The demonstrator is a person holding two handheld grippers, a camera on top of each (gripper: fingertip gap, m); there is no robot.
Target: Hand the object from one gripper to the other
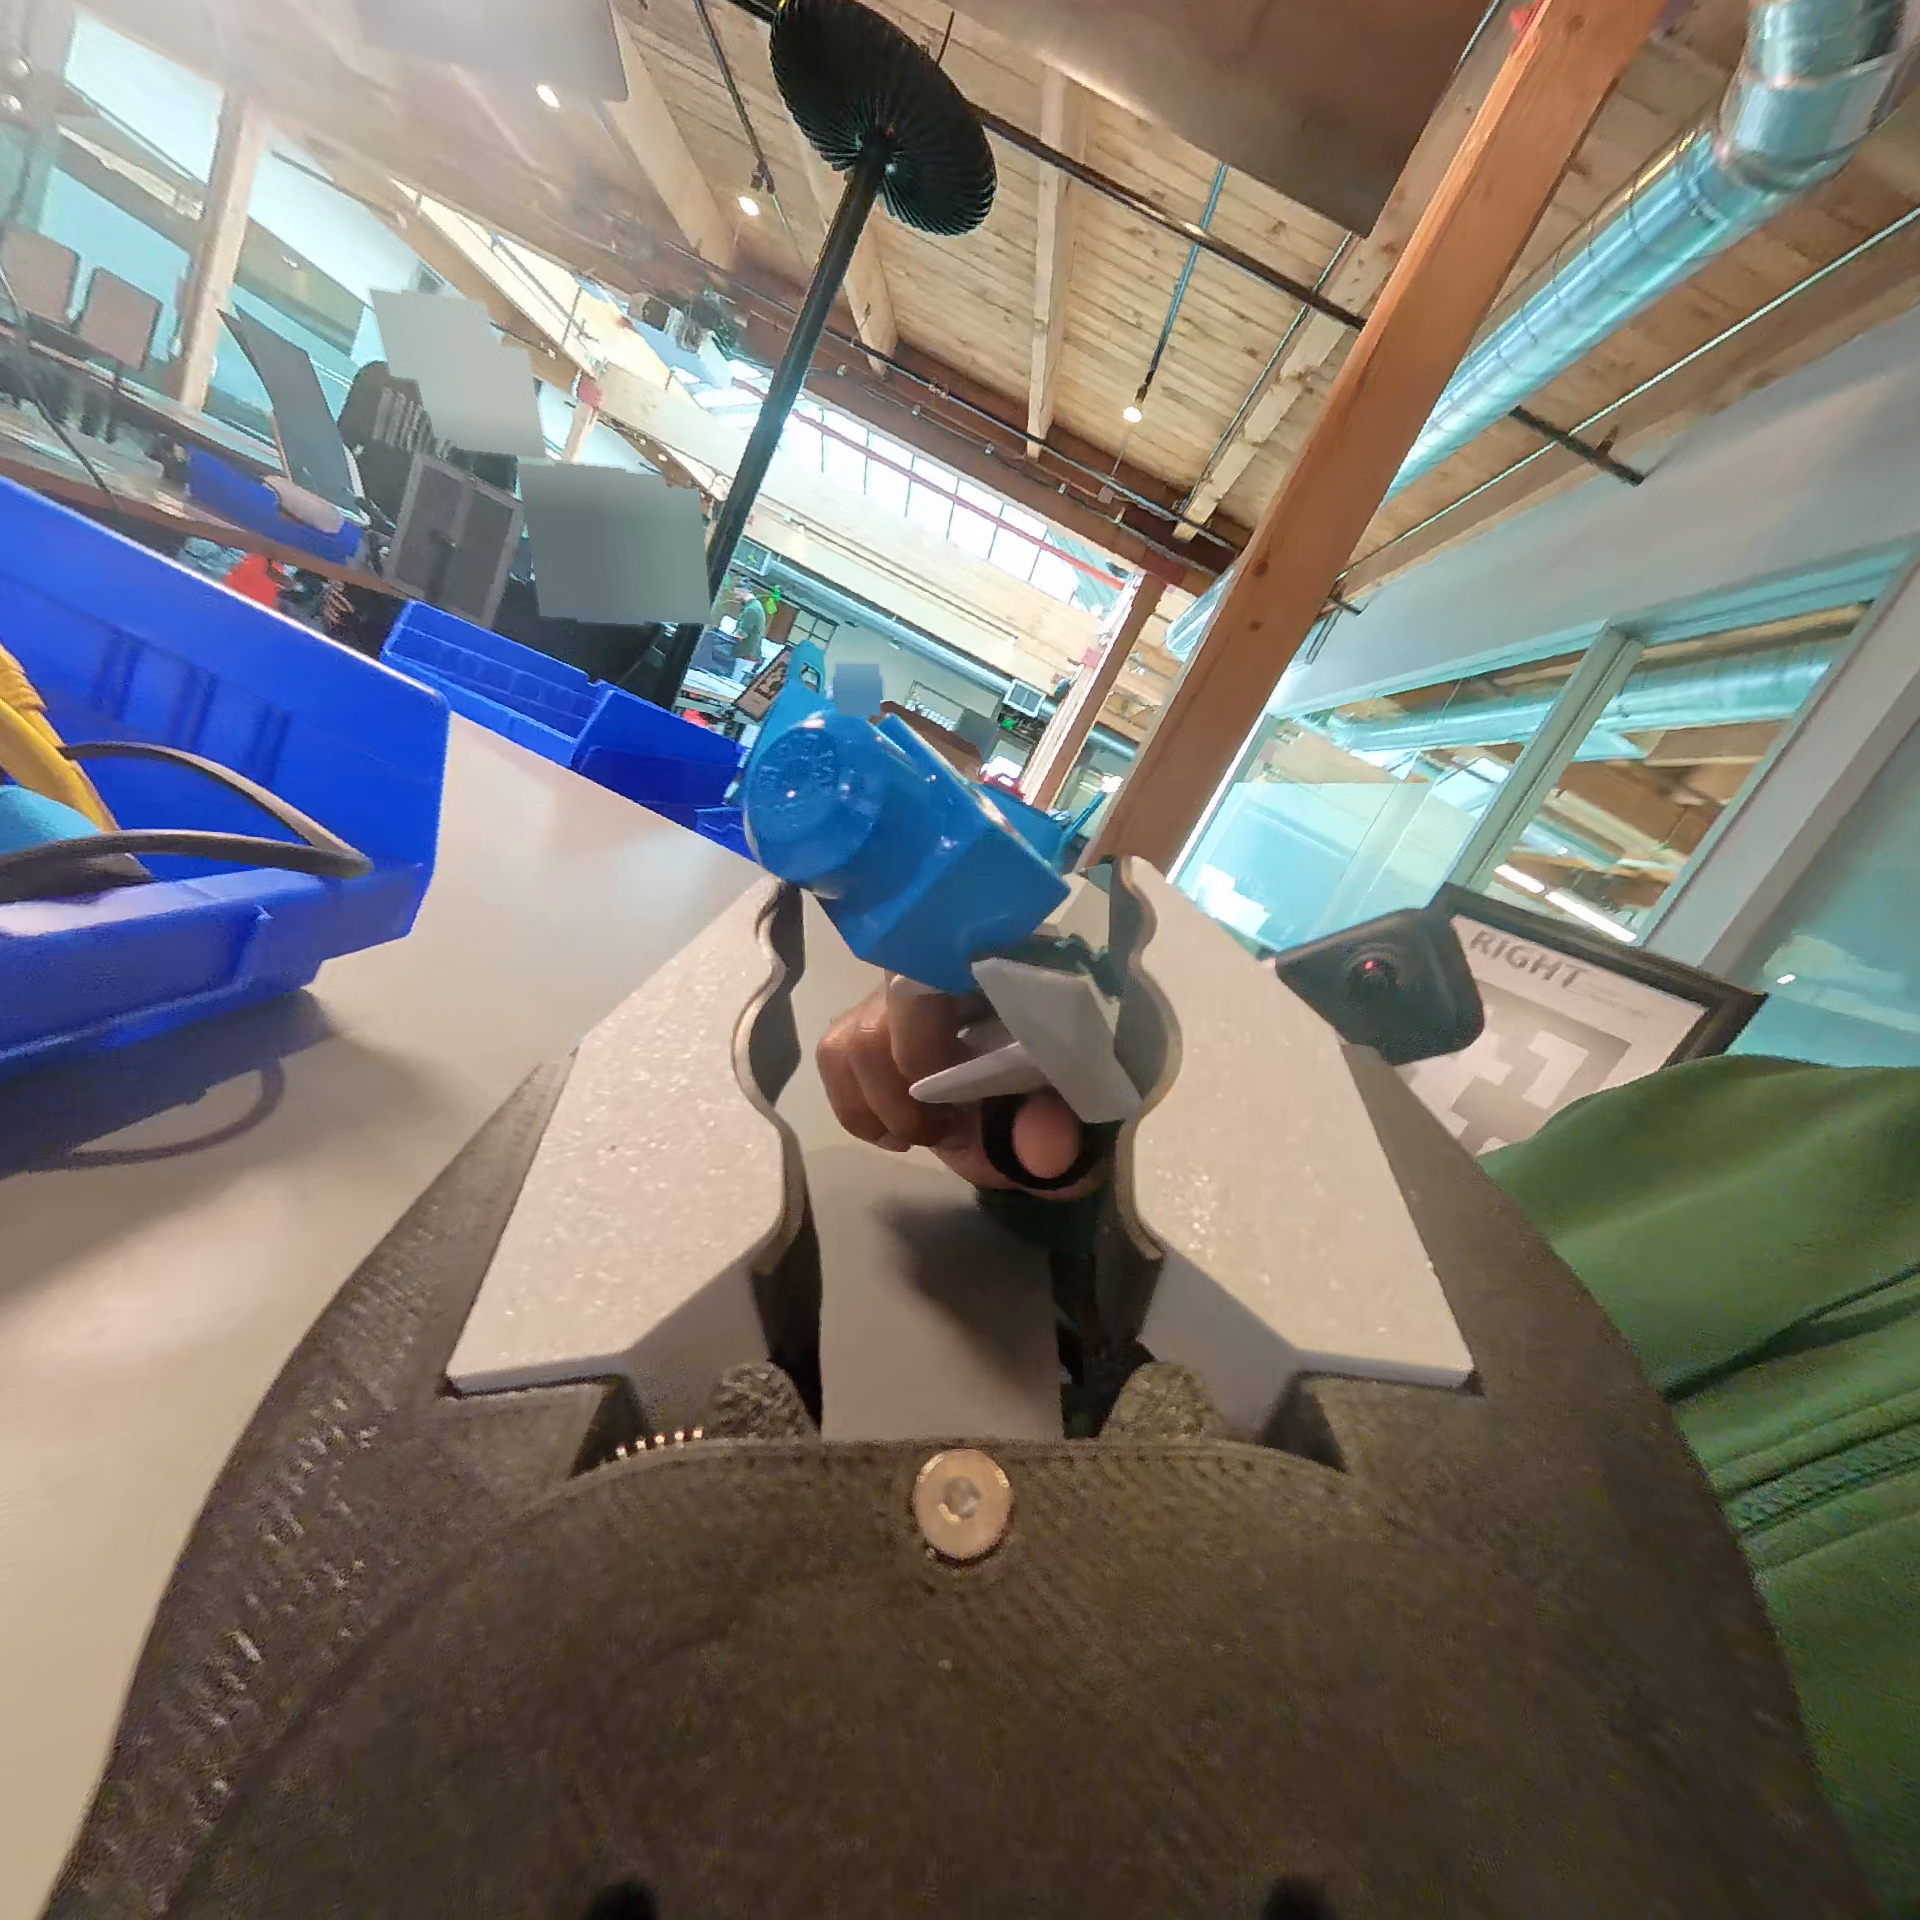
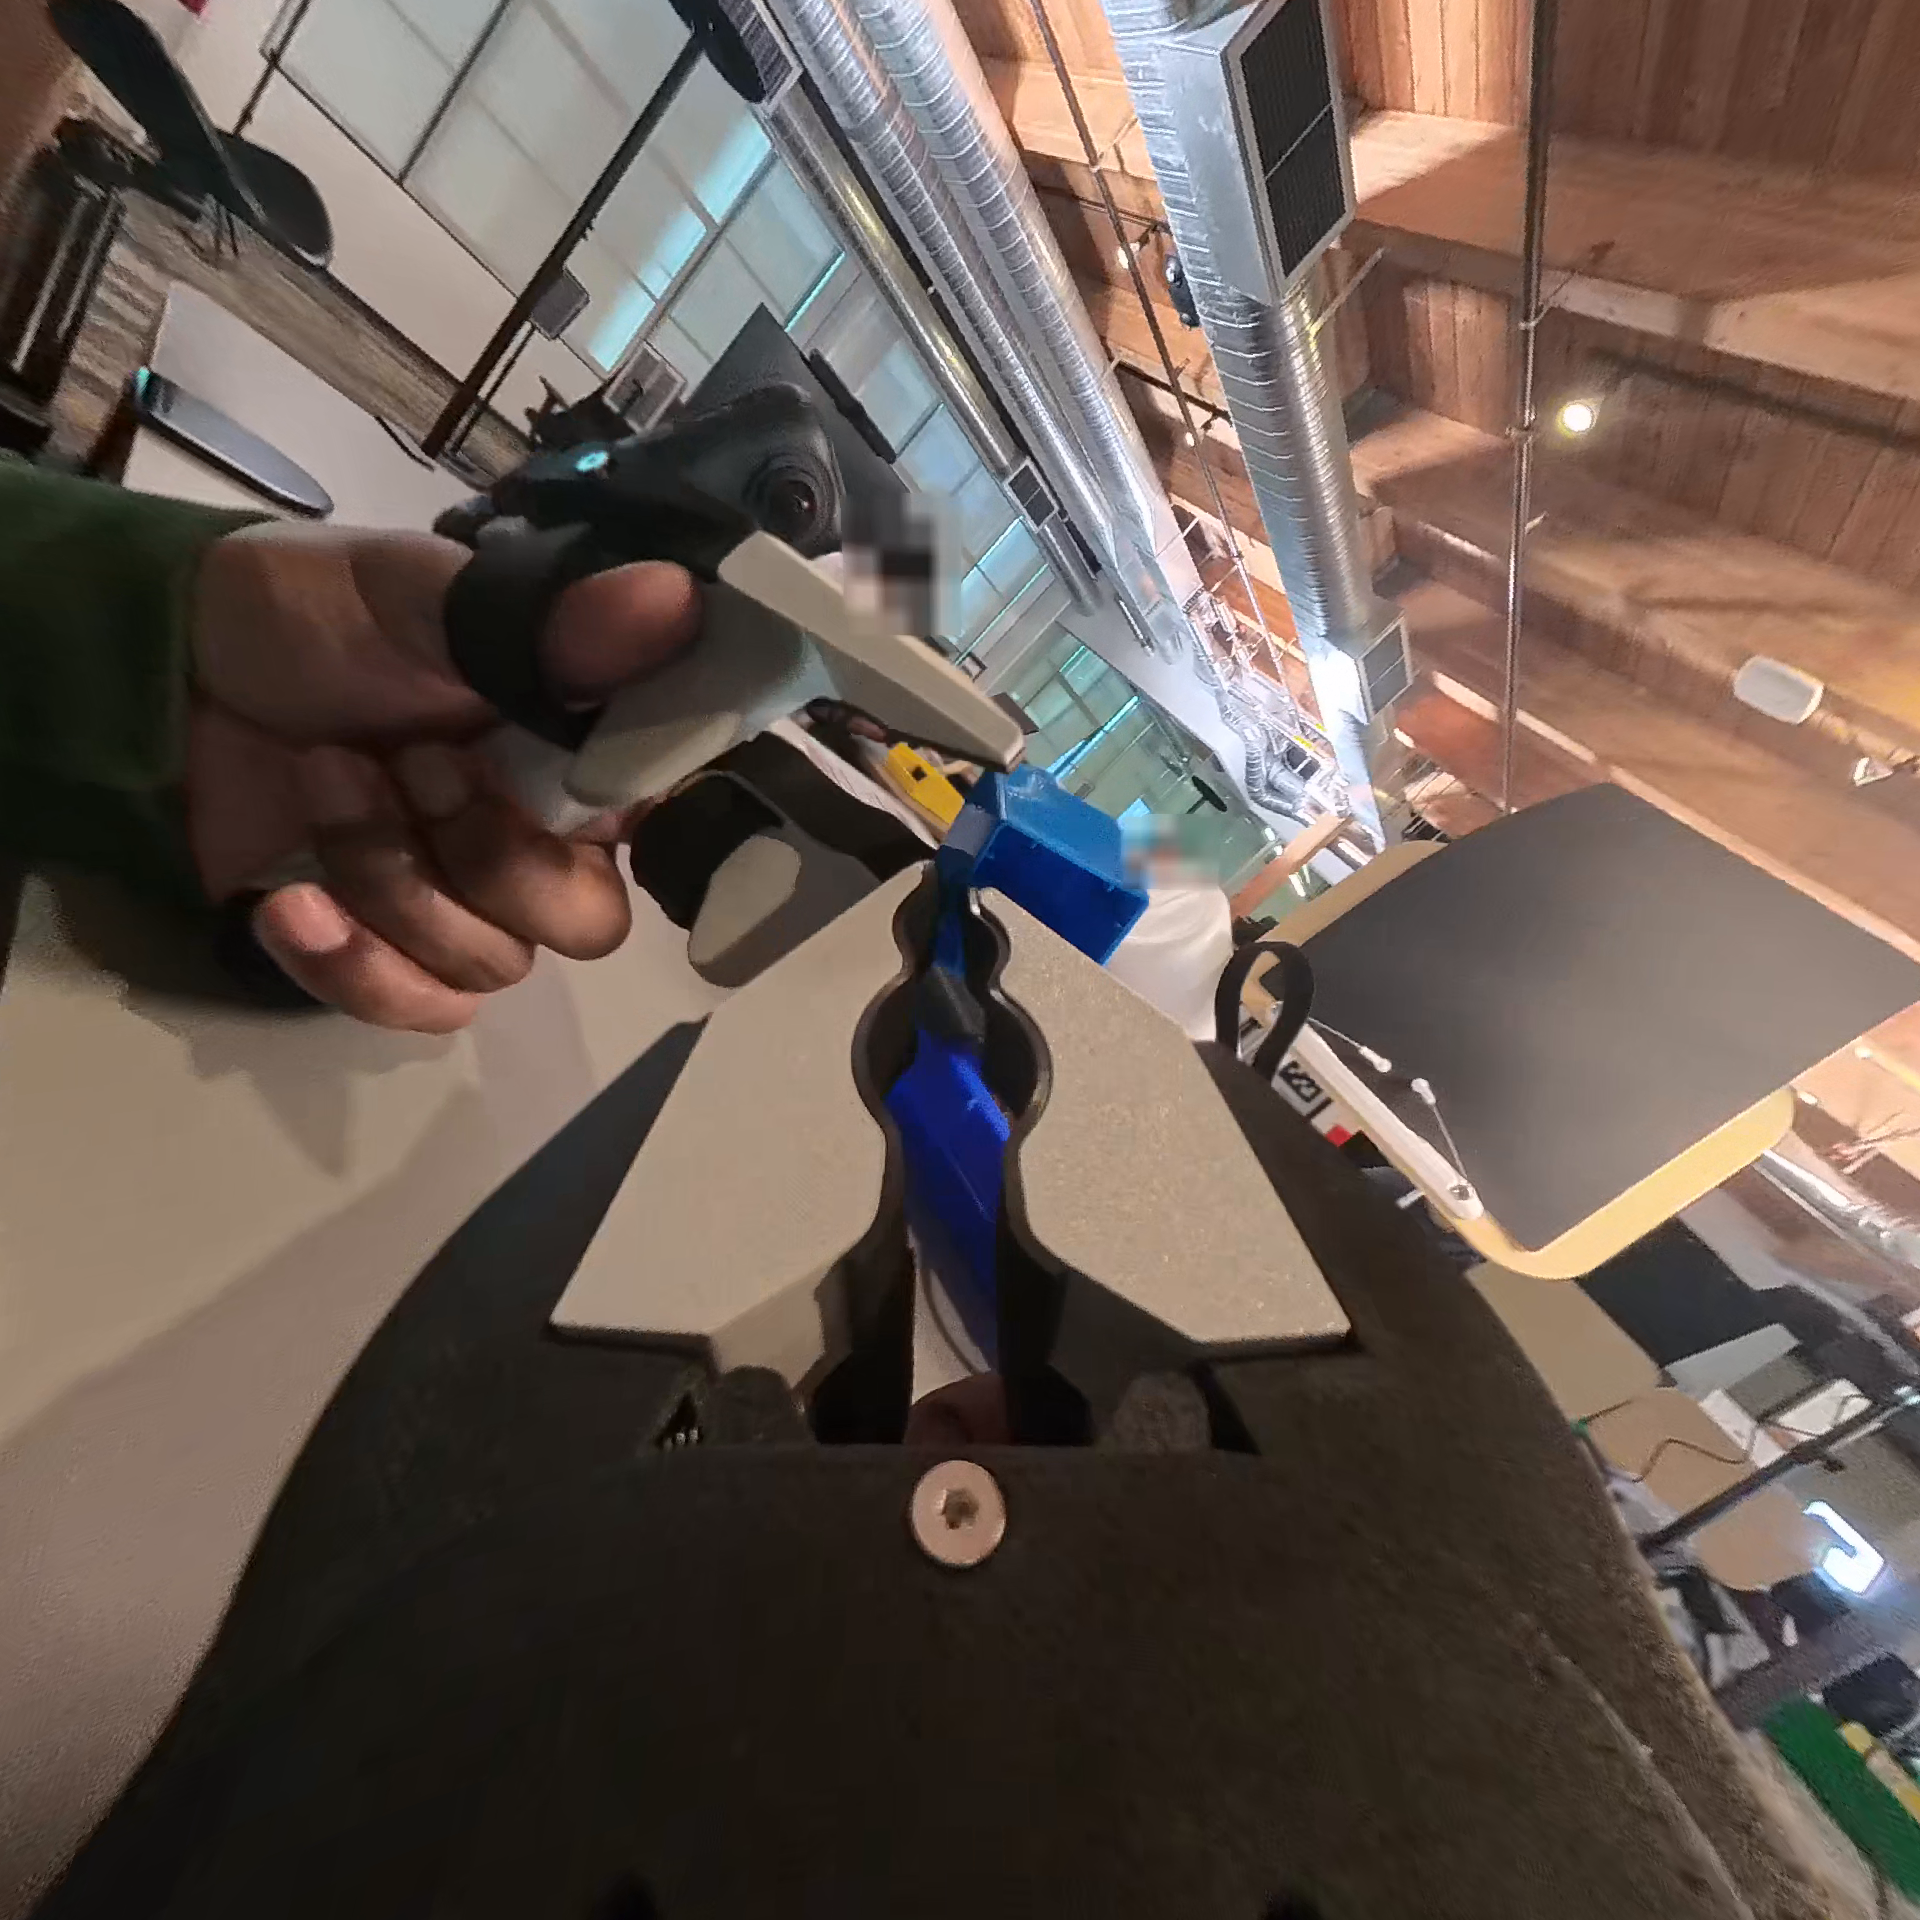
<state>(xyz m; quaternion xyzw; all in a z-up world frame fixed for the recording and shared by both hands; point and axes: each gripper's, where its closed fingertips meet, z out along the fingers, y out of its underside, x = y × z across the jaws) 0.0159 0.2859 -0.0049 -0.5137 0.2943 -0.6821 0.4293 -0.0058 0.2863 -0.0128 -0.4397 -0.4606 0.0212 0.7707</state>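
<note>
Over the grey surface (image 1: pixel 582 852), the left claw (image 1: pixel 951 883) is spread wide and the right claw (image 2: pixel 951 883) is clamped on the blue object (image 2: pixel 1049 862), holding it up just ahead of the left. I'd centre the left around the chunky free end, squeeze firmly, then release the right.

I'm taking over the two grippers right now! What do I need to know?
Right gripper: shut on the blue object, holding it up above the table.
Left gripper: open and empty, its jaws spread, with the blue object right at their mouth.
Done: the object is picked up and brought to the left gripper.
Left: shut the left gripper on the object, then open the right one and pull it away.
</note>
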